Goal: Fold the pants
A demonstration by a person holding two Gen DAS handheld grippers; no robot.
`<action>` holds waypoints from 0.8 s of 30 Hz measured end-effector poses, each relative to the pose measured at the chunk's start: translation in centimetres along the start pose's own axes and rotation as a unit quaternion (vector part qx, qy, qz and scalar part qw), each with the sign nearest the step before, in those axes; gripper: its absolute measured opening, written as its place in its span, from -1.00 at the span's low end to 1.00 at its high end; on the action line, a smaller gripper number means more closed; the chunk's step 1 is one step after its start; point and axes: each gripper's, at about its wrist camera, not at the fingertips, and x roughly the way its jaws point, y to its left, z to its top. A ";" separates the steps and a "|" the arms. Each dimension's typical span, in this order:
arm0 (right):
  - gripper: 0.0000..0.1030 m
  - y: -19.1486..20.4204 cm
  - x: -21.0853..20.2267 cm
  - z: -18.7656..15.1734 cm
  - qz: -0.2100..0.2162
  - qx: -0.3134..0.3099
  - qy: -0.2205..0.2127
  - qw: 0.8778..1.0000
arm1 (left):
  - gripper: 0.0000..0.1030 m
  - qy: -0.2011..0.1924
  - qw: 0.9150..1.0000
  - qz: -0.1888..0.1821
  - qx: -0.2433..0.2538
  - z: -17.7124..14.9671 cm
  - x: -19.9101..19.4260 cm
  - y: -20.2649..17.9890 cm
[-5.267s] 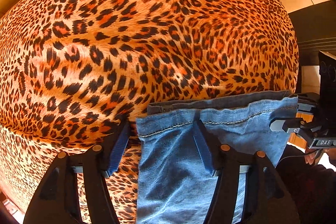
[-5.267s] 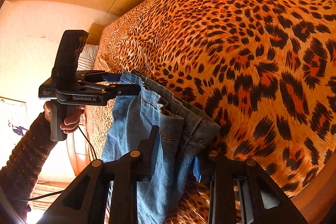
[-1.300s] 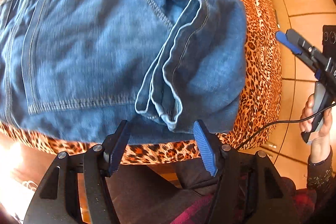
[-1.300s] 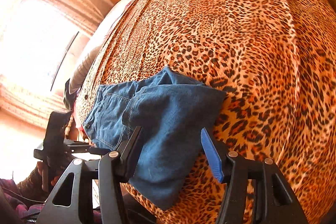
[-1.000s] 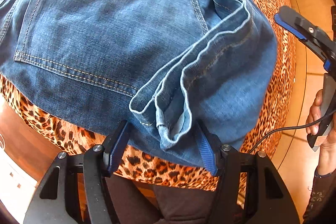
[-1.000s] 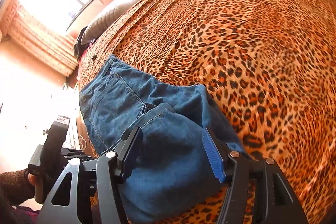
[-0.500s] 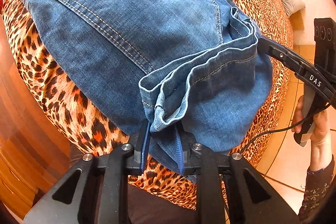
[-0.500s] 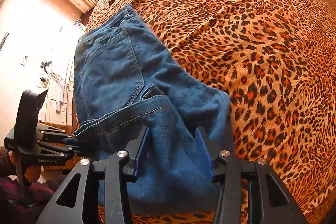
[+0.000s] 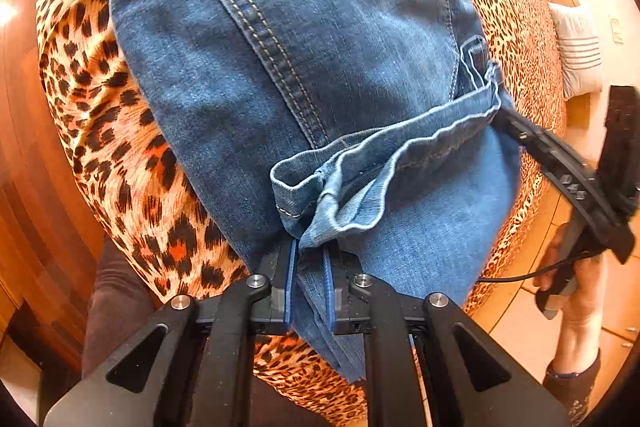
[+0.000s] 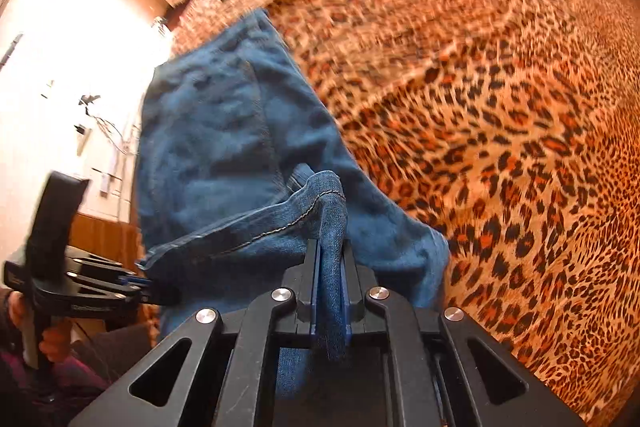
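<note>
the left tongs (image 9: 308, 263) clamp the hem edge of the folded blue denim pants (image 9: 304, 39); the right tongs (image 10: 330, 267) are closing on the hem's other corner, over the leopard-print bed (image 10: 500, 131).

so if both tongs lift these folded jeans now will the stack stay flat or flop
Probably flop: the jeans are soft denim, already bunched into ridges where the left tongs pinch them and where the right tongs, still closing, squeeze a fold. The loose leg hems would likely slide apart. The thick layered stack looks fairly heavy, so it should sag between the two grips.
</note>
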 end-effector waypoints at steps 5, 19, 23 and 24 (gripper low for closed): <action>-0.29 -2.3 -3.2 -1.7 0.029 0.055 -0.049 0.997 | -0.77 0.005 1.000 -0.013 0.007 -2.0 -2.7 1.0; 0.00 -10.8 -1.8 -16.0 0.178 0.422 -0.090 0.885 | -0.21 0.129 0.991 -0.020 0.031 -6.6 3.8 -2.9; -0.81 -11.0 -3.7 -15.9 0.220 0.440 -0.166 0.855 | -0.55 0.138 0.990 -0.003 0.039 -6.7 5.3 -3.4; -0.83 -10.7 -5.0 -15.3 0.205 0.420 -0.179 0.866 | -0.55 0.137 0.990 0.000 0.036 -6.6 5.4 -3.5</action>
